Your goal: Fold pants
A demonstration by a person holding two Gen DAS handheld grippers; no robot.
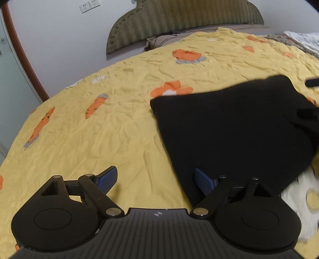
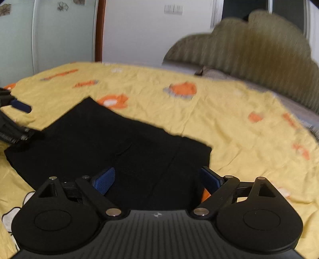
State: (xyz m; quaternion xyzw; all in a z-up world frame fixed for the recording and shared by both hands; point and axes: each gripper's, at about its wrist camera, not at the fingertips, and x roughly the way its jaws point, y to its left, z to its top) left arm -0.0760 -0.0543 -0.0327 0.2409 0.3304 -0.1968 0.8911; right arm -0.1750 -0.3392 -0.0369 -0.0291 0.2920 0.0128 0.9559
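Note:
The black pants lie folded in a flat rectangle on the yellow bedsheet. My left gripper is open and empty at the pants' left edge, its right finger over the cloth. In the right wrist view the pants lie straight ahead. My right gripper is open and empty above their near edge. The left gripper shows at the far left of that view, by the pants' left corner.
The sheet has orange carrot prints and many wrinkles. An olive padded headboard stands at the back against a white wall. A grey and white blanket lies at the far right. A wooden door frame is left.

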